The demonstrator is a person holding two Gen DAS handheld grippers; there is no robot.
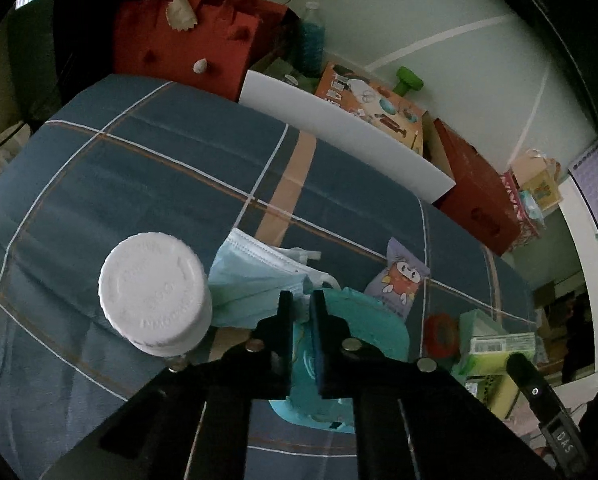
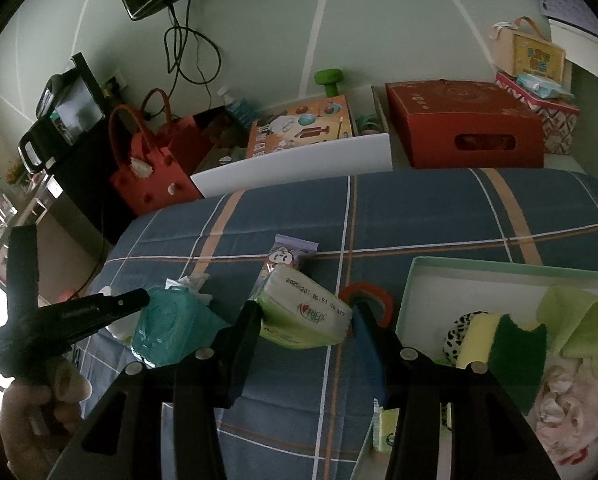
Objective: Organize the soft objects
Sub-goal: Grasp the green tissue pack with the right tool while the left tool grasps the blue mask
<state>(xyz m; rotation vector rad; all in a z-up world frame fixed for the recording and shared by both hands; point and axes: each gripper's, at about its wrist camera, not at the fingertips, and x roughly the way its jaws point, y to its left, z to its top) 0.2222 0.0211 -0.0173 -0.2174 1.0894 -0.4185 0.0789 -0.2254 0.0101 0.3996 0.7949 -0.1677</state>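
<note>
My left gripper [image 1: 302,300] is shut on the near edge of a teal wipes pack [image 1: 363,320], which lies on the plaid bedcover [image 1: 139,184]. A pale blue face mask [image 1: 255,276] lies just beyond its tips. In the right wrist view the left gripper [image 2: 145,300] comes in from the left, held by a hand, its tip at the teal pack [image 2: 167,328]. My right gripper [image 2: 307,320] is shut on a green tissue pack [image 2: 305,316], held a little above the cover. The tissue pack [image 1: 495,356] also shows at the left view's right edge.
A white-capped bottle [image 1: 155,292] stands left of the mask. A purple snack packet [image 2: 293,250] and a red tape roll [image 2: 365,298] lie mid-bed. A pale green box [image 2: 415,280] at the right holds sponges and cloths. Red bag [image 2: 147,168], white board and boxes line the far edge.
</note>
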